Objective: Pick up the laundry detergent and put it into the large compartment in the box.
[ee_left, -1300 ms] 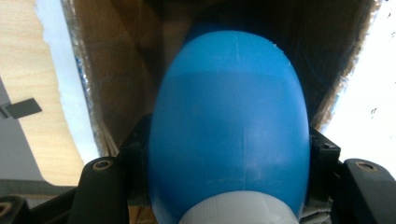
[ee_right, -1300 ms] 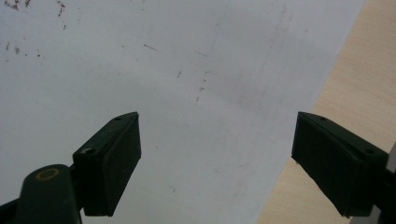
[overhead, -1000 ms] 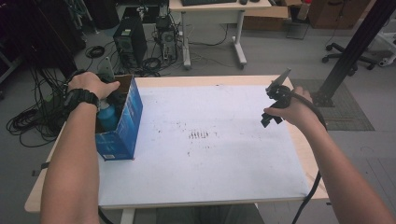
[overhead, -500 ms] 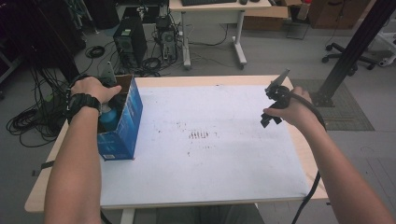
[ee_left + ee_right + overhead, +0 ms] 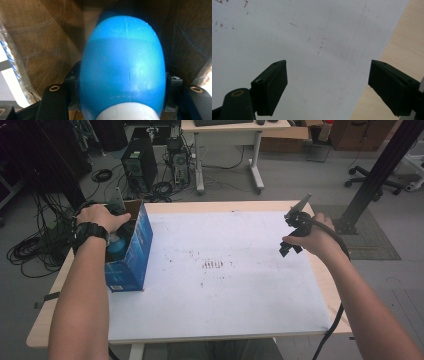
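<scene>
An open blue cardboard box (image 5: 134, 257) stands at the table's left edge. My left hand reaches down into it, and the left gripper (image 5: 122, 86) is shut on a blue bottle (image 5: 122, 65) with a white cap; one black jaw presses on each side. The top of the blue bottle (image 5: 118, 248) shows under the hand, inside the box. Brown cardboard walls (image 5: 40, 45) surround the bottle. At the right, my right gripper (image 5: 292, 234) hangs open over the white sheet (image 5: 225, 285), close to its right border. Nothing sits between the jaws of the right gripper (image 5: 327, 85).
The white sheet (image 5: 287, 32) has small dark specks and covers most of the wooden table (image 5: 225, 206). Bare wood (image 5: 404, 37) runs along its right side. Beyond the table are computer towers (image 5: 135, 162), floor cables (image 5: 35, 250), a desk (image 5: 235, 130) and a black post (image 5: 375, 175).
My left hand has sunk slightly into the box with the bottle. The right hand has kept still.
</scene>
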